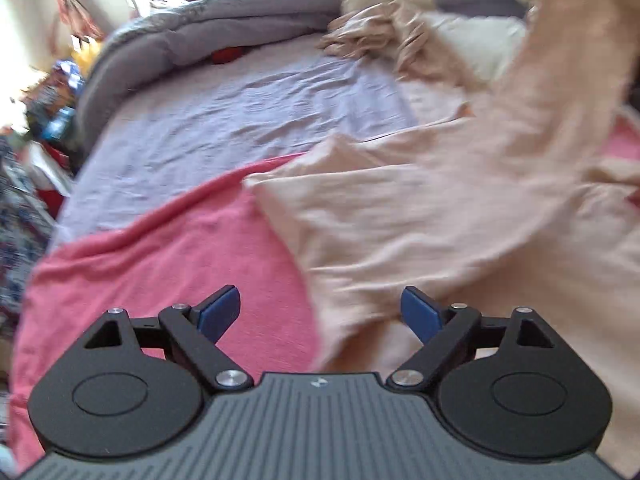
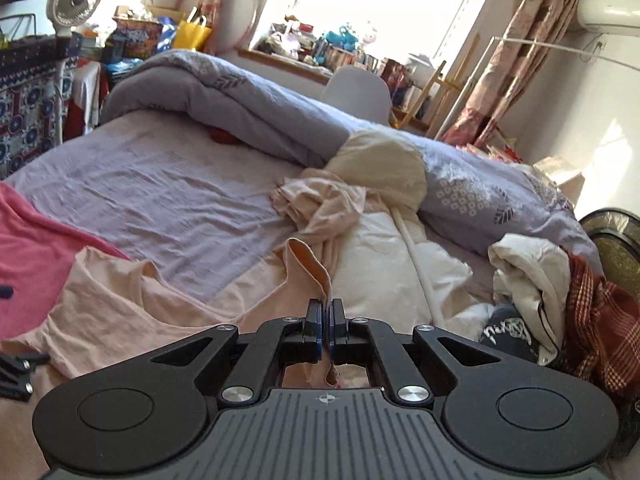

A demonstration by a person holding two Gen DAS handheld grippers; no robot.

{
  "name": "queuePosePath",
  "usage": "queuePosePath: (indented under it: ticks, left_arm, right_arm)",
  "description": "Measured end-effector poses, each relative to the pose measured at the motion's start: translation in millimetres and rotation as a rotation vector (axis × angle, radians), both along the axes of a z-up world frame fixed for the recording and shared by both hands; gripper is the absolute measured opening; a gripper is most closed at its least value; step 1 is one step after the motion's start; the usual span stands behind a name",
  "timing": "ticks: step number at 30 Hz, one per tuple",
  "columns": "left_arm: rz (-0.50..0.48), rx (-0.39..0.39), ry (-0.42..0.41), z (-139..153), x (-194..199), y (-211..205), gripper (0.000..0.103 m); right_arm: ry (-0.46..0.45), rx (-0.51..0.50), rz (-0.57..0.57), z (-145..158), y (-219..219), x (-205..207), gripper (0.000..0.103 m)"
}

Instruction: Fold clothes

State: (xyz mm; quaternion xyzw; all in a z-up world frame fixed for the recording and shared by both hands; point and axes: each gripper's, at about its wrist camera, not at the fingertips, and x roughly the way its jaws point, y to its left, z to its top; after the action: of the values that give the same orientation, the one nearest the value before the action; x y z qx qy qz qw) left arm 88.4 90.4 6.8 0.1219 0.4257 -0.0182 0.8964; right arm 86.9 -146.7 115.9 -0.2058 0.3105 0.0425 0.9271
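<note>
Right claw (image 2: 324,312): fingers pressed together, pinching a raised fold of the peach garment (image 2: 132,300), which spreads from frame centre to lower left over the lavender bed sheet (image 2: 160,196). Left claw (image 1: 320,312): fingers spread, holding nothing, above the pink towel (image 1: 160,264) and the garment's edge at lower centre.

Pale peach garment (image 1: 420,216), wrinkled, spread over pink towel (image 1: 168,248), one edge lifted, pinched in right claw (image 2: 325,318)
</note>
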Motion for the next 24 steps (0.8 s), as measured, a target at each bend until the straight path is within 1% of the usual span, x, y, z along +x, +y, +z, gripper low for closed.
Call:
queuePosePath:
  ticks: [1,3,4,5,6,7,8,9,10,11,12,13,15,16,17,19,21,22,23,24]
  left_arm:
    - [0.028,0.046,-0.001,-5.3,4.0,-2.2,0.089]
    - [0.083,0.117,0.002,-13.6,7.1,2.0,0.09]
    - [0.107,0.148,0.006,-16.7,6.3,5.5,0.09]
    - [0.132,0.182,0.008,-20.1,4.1,11.5,0.09]
    - [0.161,0.219,0.017,-23.4,2.5,21.2,0.09]
    - [0.186,0.247,0.03,-26.5,0.6,29.4,0.09]
    - [0.208,0.253,0.04,-28.4,-3.6,37.4,0.09]
    - [0.232,0.237,0.044,-29.3,-10.2,45.6,0.091]
    - [0.254,0.205,0.045,-28.6,-16.5,53.6,0.091]
    - [0.271,0.17,0.046,-26.3,-21.4,60.1,0.091]
    - [0.28,0.131,0.043,-21.7,-25.4,65.1,0.09]
    - [0.28,0.093,0.034,-16.1,-29.7,68.7,0.089]
    - [0.207,0.011,-0.031,2.0,-39.8,65.7,0.089]
    - [0.164,-0.029,-0.062,10.6,-44.1,63.2,0.091]
    - [0.095,-0.06,-0.086,16.4,-45.3,56.4,0.094]
    - [-0.036,-0.076,-0.104,20.6,-45.2,37.3,0.096]
    - [-0.13,-0.046,-0.081,8.8,-39.7,17.1,0.096]
    - [-0.167,-0.022,-0.065,1.0,-36.3,6.9,0.096]
    - [-0.185,0.021,-0.057,-8.1,-32.1,-2.0,0.096]
    - [-0.191,0.082,-0.063,-16.9,-28.0,-8.0,0.096]
  right_arm:
    - [0.041,0.0,-0.011,-10.5,-4.4,1.8,0.005]
    - [0.141,0.002,-0.026,-44.4,-12.7,6.9,0.006]
    - [0.198,0.002,-0.03,-63.3,-16.7,9.6,0.007]
    - [0.28,-0.006,-0.026,-87.6,-18.8,12.8,0.009]
    - [0.36,-0.032,-0.033,-111.2,-17.5,16.2,0.013]
    - [0.435,-0.064,-0.044,-133.2,-15.3,19.0,0.019]
    - [0.476,-0.111,-0.06,-147.3,-9.7,19.1,0.021]
    - [0.466,-0.142,-0.061,-150.2,-1.7,17.6,0.025]
    - [0.427,-0.154,-0.052,-145.9,7.2,16.6,0.033]
    - [0.37,-0.148,-0.035,-136.2,18.2,15.6,0.042]
    - [0.314,-0.134,-0.015,-123.9,30.2,17.2,0.069]
    - [0.244,-0.122,0.014,-107.3,44.8,18.8,0.084]
    - [0.125,-0.147,0.066,-87.3,75.5,29.4,0.084]
    - [0.088,-0.16,0.081,-81.4,89.8,34.9,0.084]
    - [0.056,-0.163,0.099,-75.9,103.6,40.9,0.084]
    - [0.048,-0.104,0.167,-68.6,126.7,52.3,0.084]
    - [0.068,-0.056,0.263,-66.9,152.9,64.9,0.084]
    - [0.08,-0.057,0.309,-67.2,166.9,68.5,0.084]
    - [0.086,-0.075,0.347,-67.0,180.0,68.6,0.084]
    - [0.087,-0.111,0.382,-67.9,192.0,64.6,0.084]
